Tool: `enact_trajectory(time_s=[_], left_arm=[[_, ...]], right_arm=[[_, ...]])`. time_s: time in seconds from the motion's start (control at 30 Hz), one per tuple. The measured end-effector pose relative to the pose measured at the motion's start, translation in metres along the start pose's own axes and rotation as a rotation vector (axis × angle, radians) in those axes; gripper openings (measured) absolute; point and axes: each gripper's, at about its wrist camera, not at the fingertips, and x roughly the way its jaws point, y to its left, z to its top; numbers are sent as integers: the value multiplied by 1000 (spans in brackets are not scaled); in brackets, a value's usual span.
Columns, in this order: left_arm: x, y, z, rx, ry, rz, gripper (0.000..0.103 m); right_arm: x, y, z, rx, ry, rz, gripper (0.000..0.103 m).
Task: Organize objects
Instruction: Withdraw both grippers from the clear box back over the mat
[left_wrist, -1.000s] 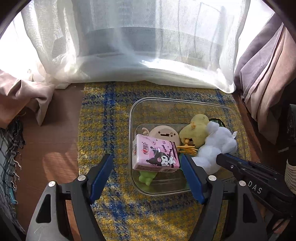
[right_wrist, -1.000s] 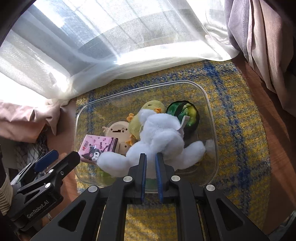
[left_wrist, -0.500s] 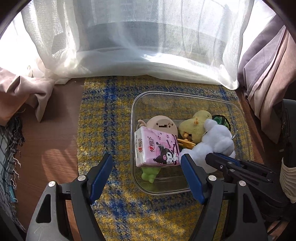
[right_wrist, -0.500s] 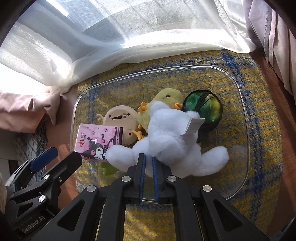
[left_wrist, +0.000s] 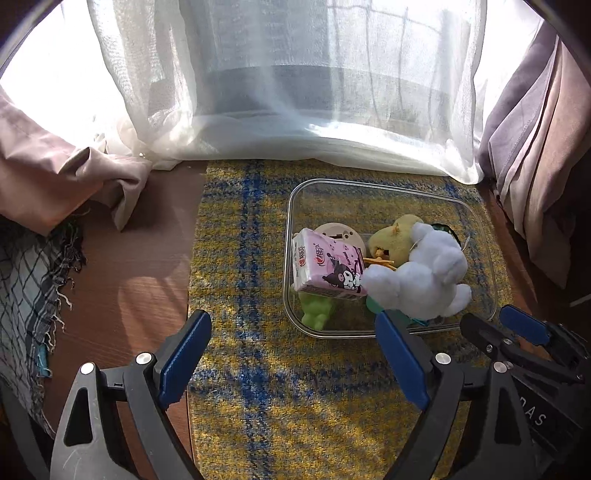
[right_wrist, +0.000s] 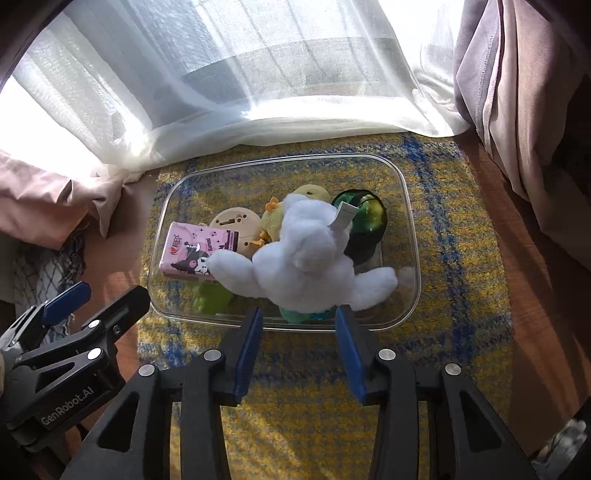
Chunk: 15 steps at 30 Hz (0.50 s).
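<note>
Jaws of the left gripper (left_wrist: 291, 354) have just widened, empty, near a clear rounded plastic tub (left_wrist: 480, 236) now holding the fluffy white plush (left_wrist: 424, 277). Right view: right gripper (right_wrist: 299, 332) has just released the plush, jaws apart.

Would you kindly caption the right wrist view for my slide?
Open right claw near a clear bin holding a white plush.
</note>
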Motion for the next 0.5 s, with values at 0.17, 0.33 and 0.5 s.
enact_trajectory(time_s=[0.17, 0.33, 0.5], left_arm=[[-17, -2, -23, -7, -29, 48, 98], [-33, -5, -47, -11, -42, 79, 101], [-44, -9, -72, 1, -32, 91, 103]], right_arm=[[-33, -13, -18, -11, -65, -71, 68], [-56, -18, -39, -38, -82, -144, 75], [-69, -22, -64, -53, -81, -175, 81]])
